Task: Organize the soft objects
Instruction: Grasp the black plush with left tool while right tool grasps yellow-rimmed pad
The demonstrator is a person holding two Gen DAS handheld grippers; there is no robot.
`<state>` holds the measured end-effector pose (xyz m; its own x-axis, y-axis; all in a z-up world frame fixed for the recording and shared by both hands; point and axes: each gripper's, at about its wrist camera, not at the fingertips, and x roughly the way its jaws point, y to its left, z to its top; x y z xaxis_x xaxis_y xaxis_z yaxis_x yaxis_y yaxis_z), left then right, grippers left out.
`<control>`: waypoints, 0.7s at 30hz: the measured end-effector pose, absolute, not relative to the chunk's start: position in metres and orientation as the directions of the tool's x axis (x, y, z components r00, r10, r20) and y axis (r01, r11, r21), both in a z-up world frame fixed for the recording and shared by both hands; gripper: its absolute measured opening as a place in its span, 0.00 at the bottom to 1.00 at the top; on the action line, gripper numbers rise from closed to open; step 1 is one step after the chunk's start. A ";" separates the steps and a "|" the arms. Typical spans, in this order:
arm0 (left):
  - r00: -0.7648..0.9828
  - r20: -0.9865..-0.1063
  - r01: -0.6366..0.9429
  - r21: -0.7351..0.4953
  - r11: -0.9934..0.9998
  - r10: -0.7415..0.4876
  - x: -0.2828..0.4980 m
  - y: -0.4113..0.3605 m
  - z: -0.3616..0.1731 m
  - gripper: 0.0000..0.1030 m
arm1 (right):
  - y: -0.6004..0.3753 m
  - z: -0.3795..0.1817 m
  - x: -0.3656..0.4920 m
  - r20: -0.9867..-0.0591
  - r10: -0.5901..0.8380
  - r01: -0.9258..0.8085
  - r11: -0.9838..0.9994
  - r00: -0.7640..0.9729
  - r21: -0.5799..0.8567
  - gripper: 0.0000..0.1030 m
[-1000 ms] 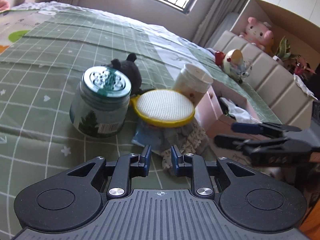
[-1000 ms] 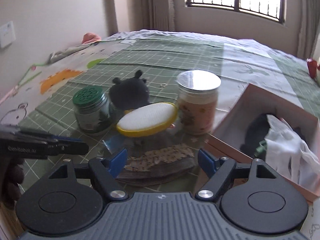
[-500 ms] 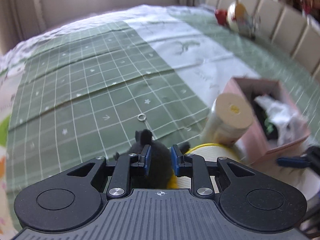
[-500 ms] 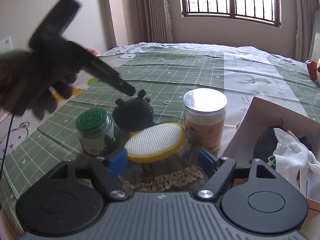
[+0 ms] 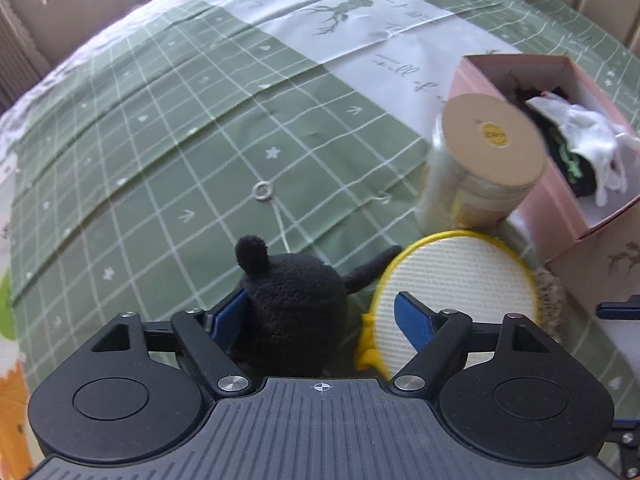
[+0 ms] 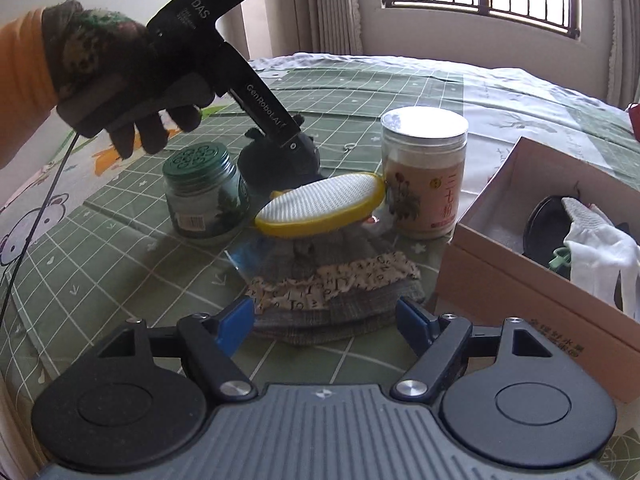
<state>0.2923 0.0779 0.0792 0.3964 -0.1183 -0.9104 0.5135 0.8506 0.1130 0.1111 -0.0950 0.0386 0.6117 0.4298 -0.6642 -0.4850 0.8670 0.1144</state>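
Note:
A black plush toy [image 5: 296,296] sits on the green checked bedspread, behind a yellow oval brush [image 5: 456,292]. My left gripper [image 5: 320,316] points steeply down at it, and its jaws are opening. The plush lies between them against the left pad, and the right pad hangs over the brush. In the right wrist view a gloved hand [image 6: 100,68] holds that left gripper [image 6: 288,136] over the black plush toy [image 6: 280,160]. My right gripper [image 6: 324,322] stands open just short of a grey knit hat [image 6: 336,280] with a printed frill, holding nothing.
A beige-lidded jar [image 6: 424,172] and a green-lidded jar [image 6: 204,196] flank the yellow brush [image 6: 324,204]. To the right stands an open cardboard box [image 6: 520,288] holding a white glove [image 6: 600,248] and dark items. A ring on a string [image 5: 262,191] lies beyond the plush.
My left gripper has swung from the near side to above the black plush, tipped downward, and its jaws have gone from nearly shut to wide. The right gripper has hardly moved.

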 end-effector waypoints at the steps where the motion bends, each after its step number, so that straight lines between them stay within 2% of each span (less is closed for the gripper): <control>1: 0.398 -0.912 0.499 0.127 0.857 -0.096 0.297 0.081 0.078 0.77 | -0.094 0.039 0.111 -0.665 0.429 -0.486 0.866 0.611 0.112 0.76; 2: 0.396 -0.915 0.478 0.133 0.868 -0.078 0.302 0.087 0.075 0.75 | -0.094 0.039 0.110 -0.665 0.429 -0.488 0.866 0.611 0.109 0.76; 4: 0.379 -0.922 0.441 0.103 0.892 -0.081 0.311 0.100 0.069 0.79 | -0.093 0.044 0.111 -0.661 0.426 -0.490 0.866 0.617 0.101 0.76; 7: 0.337 -0.924 0.400 -0.035 0.916 -0.183 0.324 0.119 0.061 0.80 | -0.092 0.060 0.119 -0.644 0.432 -0.489 0.867 0.632 0.102 0.76; 11: 0.325 -0.905 0.367 -0.146 0.918 -0.274 0.332 0.132 0.049 0.77 | -0.082 0.082 0.151 -0.629 0.443 -0.467 0.873 0.639 0.141 0.81; 15: 0.337 -0.874 0.318 -0.244 0.916 -0.350 0.324 0.150 0.047 0.71 | -0.068 0.085 0.193 -0.658 0.436 -0.397 0.891 0.614 0.219 0.81; 21: 0.452 -0.812 0.244 -0.285 0.927 -0.368 0.294 0.198 0.072 0.70 | -0.053 0.061 0.232 -0.733 0.374 -0.289 0.925 0.568 0.248 0.80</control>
